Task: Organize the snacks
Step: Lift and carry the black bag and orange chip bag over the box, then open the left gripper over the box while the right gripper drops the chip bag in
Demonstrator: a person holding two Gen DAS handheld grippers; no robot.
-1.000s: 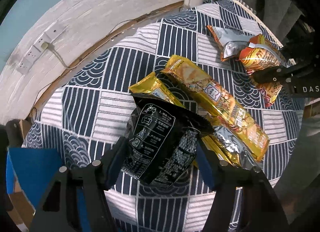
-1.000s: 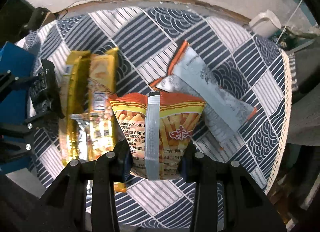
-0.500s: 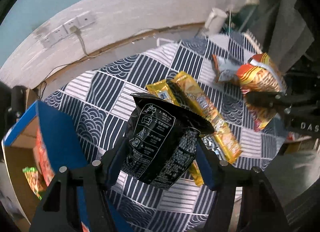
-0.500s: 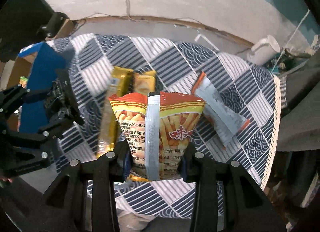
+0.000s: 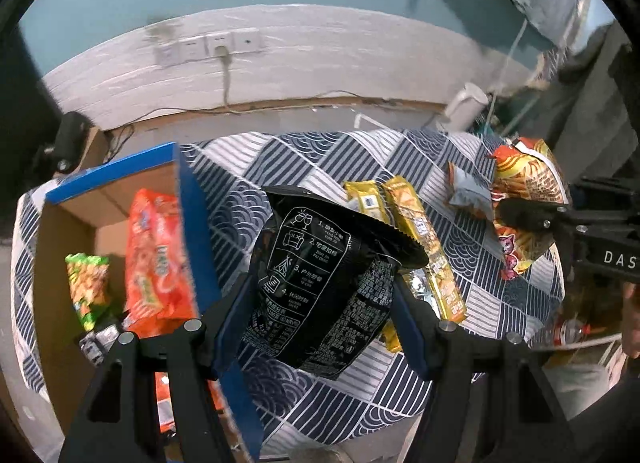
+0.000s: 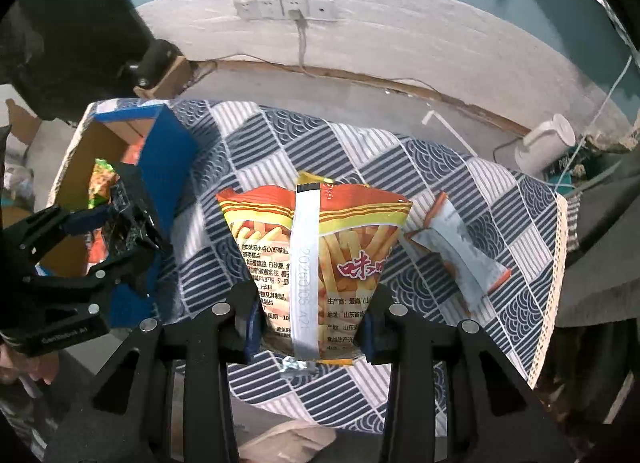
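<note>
My left gripper [image 5: 320,319] is shut on a black snack bag [image 5: 324,283] and holds it in the air above the table, just right of the blue cardboard box [image 5: 192,203]. The box holds an orange bag [image 5: 154,255] and a green bag [image 5: 88,283]. My right gripper [image 6: 310,323] is shut on an orange fries bag [image 6: 320,247], lifted above the cloth. It also shows in the left wrist view [image 5: 524,187]. Two gold snack bars [image 5: 424,239] lie on the patterned cloth.
A silver and orange packet [image 6: 460,259] lies on the cloth right of the fries bag. The table [image 6: 360,151] has a blue and white patterned cloth. A white mug [image 6: 544,143] stands at the far right. Wall sockets [image 6: 284,7] and a cable are behind.
Both grippers have risen and pulled back with their bags held. The left one has swung left, so the blue box has come fully into view.
</note>
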